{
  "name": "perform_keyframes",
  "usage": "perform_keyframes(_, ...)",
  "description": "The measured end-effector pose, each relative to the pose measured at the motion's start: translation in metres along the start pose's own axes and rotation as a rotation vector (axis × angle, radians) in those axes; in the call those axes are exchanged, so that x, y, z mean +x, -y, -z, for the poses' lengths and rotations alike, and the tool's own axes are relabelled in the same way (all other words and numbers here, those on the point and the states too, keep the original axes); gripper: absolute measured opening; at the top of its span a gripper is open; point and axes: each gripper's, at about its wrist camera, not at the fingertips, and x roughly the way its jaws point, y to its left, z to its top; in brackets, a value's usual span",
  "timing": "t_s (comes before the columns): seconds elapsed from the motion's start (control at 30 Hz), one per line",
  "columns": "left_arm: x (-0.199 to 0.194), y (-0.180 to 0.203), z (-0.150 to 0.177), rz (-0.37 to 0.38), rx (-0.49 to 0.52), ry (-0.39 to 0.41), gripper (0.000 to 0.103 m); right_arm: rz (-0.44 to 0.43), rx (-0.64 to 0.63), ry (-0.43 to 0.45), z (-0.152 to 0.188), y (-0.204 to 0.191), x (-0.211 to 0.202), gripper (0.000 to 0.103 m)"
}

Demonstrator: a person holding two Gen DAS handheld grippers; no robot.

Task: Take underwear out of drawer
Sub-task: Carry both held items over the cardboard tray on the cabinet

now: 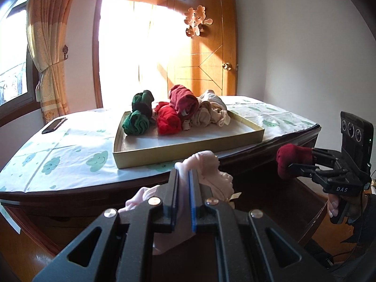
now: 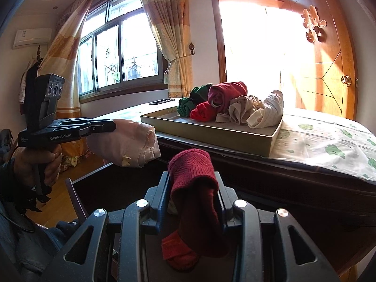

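Note:
My left gripper [image 1: 183, 172] is shut on a pale pink underwear piece [image 1: 211, 171] and holds it in the air before the dresser's front edge; it also shows in the right wrist view [image 2: 124, 141]. My right gripper [image 2: 192, 178] is shut on a dark red knitted underwear roll [image 2: 195, 188], seen in the left wrist view [image 1: 291, 162] at the right, above the dark open drawer [image 1: 270, 199]. A shallow gold cardboard tray [image 1: 188, 151] on the dresser top holds rolled green [image 1: 136, 122], red [image 1: 168, 119], maroon and beige pieces.
The dresser top has a white cloth with green cloud prints [image 1: 58, 155]. A black phone [image 1: 54, 125] lies at its far left. A wooden door [image 1: 206, 47] and bright window stand behind. Curtains [image 1: 47, 47] hang at the left.

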Motion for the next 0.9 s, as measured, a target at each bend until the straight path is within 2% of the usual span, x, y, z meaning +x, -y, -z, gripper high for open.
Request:
perform_keyframes(0.43,-0.011,-0.004,-0.035,-0.005,0.015,0.064,0.006,-0.026,-0.029,0.032,-0.045,-0.004,0.006,0.037)
perform_keyframes(0.9,0.001,-0.012,-0.072,-0.032,0.047,0.094,0.006,-0.017,-0.02,0.012,-0.079,0.008,0.028,0.037)
